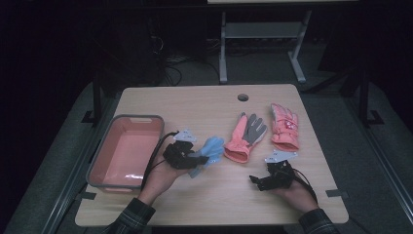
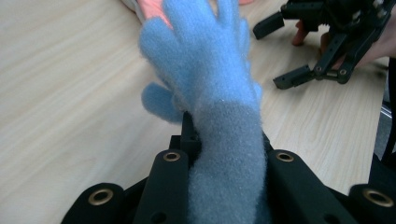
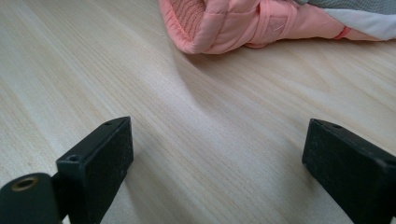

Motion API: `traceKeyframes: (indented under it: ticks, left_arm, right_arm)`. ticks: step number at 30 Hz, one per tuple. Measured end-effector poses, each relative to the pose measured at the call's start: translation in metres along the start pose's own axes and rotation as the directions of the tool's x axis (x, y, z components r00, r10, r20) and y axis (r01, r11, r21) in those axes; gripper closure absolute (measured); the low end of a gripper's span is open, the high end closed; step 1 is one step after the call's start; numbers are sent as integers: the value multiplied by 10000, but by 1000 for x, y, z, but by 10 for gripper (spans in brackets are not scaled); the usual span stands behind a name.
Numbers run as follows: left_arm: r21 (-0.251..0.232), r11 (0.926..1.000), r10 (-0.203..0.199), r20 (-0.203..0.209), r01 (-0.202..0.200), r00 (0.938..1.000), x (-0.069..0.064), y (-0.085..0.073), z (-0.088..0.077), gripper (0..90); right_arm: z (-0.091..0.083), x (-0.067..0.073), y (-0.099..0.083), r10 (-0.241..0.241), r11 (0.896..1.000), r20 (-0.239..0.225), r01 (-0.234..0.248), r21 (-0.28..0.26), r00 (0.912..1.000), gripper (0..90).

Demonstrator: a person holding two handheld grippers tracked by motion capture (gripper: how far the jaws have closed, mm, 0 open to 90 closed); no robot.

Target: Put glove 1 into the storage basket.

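High view: left gripper carries the fuzzy light-blue knit glove above the desk, beside the grey-rimmed pink plastic bin.

Left gripper view: fingers pinching the glove's cuff.

Right gripper view: fingers spread, idle.

Next, likely: swing over the bin, release.

Left gripper clamped, raised off table; right gripper wide open, low.

I count three gloves: one blue glove in my left gripper, and two pink gloves, one grey-palmed, the other nearer the worktop's right edge. One pink bin sits at the left edge. I hold two grippers, the right gripper included.
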State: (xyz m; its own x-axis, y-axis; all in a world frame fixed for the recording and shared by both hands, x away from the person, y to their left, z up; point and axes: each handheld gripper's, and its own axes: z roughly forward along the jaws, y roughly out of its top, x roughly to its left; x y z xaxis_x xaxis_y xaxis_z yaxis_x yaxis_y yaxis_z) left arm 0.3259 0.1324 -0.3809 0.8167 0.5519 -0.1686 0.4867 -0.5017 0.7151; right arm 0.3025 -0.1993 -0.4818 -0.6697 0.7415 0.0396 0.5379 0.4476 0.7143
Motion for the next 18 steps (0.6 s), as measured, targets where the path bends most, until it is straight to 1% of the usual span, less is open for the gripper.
traceKeyframes:
  ticks: [2, 6, 7, 8, 9, 10, 11, 13, 14, 17, 18]
  left_arm:
    - [26, 10000, -53, -92, 53, 9999, 7, 4, -6, 758]
    - [-68, 9998, -178, -153, 177, 9997, 13, 7, -13, 758]
    - [-8, 10000, -68, -245, 67, 9997, 17, 10, -17, 758]
    - [-8, 10000, -68, -245, 67, 9997, 17, 10, -17, 758]
    - [-80, 9999, -120, -358, 117, 9993, 21, 12, -22, 758]
    - [-80, 9999, -120, -358, 117, 9993, 21, 12, -22, 757]
    - [-143, 9998, -144, -437, 138, 9989, 24, 14, -27, 758]
    - [-113, 9999, -115, -563, 109, 9983, 28, 15, -31, 758]
    - [-173, 9997, -188, -596, 178, 9980, 30, 16, -33, 758]
    - [-170, 9997, -196, -732, 184, 9971, 36, 17, -39, 758]
    - [-170, 9997, -196, -732, 184, 9971, 36, 17, -39, 757]
  right_arm:
    - [0, 0, 0, -6, 10000, -2, 6, -4, 10000, 81]
    - [0, 0, 0, -6, 10000, -3, 6, -6, 10000, 81]
    - [0, 0, 0, -4, 10000, -3, 4, -5, 10000, 81]
    - [0, 0, 0, -9, 10000, -2, 9, -9, 10000, 81]
    - [0, 0, 0, -7, 10000, -2, 7, -9, 10000, 81]
    - [0, 0, 0, -7, 10000, -2, 7, -9, 10000, 81]
    - [0, 0, 0, -12, 10000, -2, 12, -8, 10000, 81]
    - [0, 0, 0, -13, 10000, -2, 13, -7, 10000, 81]
    - [0, 0, 0, -14, 10000, -2, 14, -7, 10000, 81]
    - [0, 0, 0, -10, 10000, -1, 10, -7, 10000, 81]
    - [0, 0, 0, -10, 10000, -1, 10, -7, 10000, 81]
